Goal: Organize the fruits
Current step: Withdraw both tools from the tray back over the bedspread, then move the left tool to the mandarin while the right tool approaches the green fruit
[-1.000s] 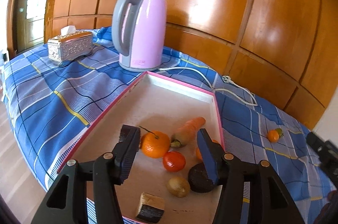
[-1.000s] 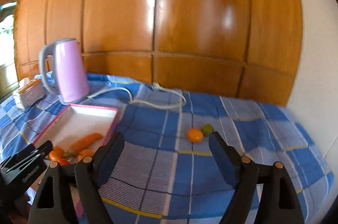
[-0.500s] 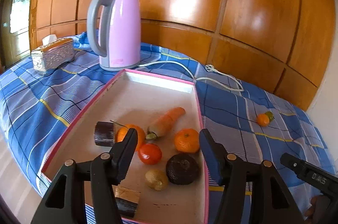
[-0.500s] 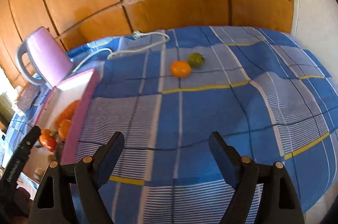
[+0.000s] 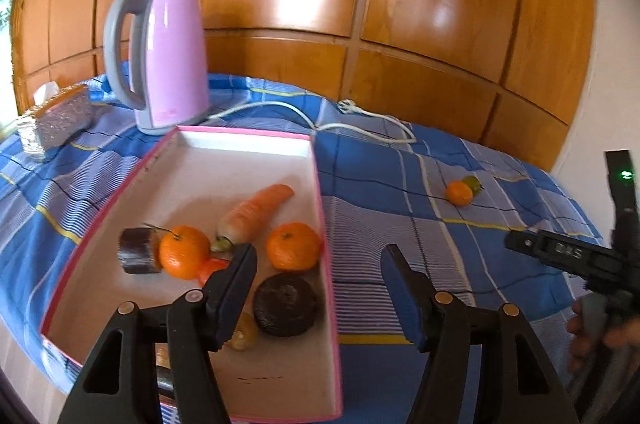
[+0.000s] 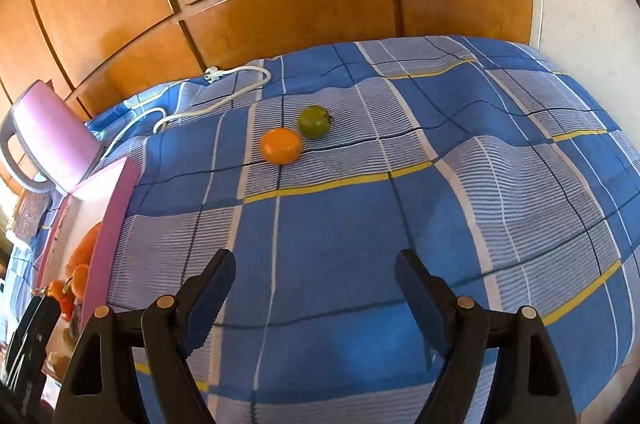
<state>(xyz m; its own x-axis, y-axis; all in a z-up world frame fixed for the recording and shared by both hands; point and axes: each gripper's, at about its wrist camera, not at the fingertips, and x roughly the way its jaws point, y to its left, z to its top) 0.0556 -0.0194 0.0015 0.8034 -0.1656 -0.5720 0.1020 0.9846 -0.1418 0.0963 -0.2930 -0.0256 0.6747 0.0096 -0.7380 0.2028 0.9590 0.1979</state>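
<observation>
Our left tongs [image 5: 318, 260], jaws just opened wider and empty, hover over the pink-rimmed white tray [image 5: 316, 159] near a round orange mandarin [image 5: 294, 246]. Our right tongs [image 6: 316, 270] stand spread and empty; the small orange fruit [image 6: 281, 145] touching a green one [image 6: 314, 121] lies well ahead on the blue checked tabletop cloth [image 6: 500, 183]. The right tongs' body reads "DAS", seen inverted.

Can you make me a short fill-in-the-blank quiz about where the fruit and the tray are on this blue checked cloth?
1. The small green fruit on the cloth sits right next to an ____ fruit.
2. The carrot lies inside the tray, whose rim is coloured ____.
3. The kettle behind the tray is pink with a ____ handle.
4. The right tool is open over the cloth and holds ____.

Missing words: orange; pink; grey; nothing
</observation>
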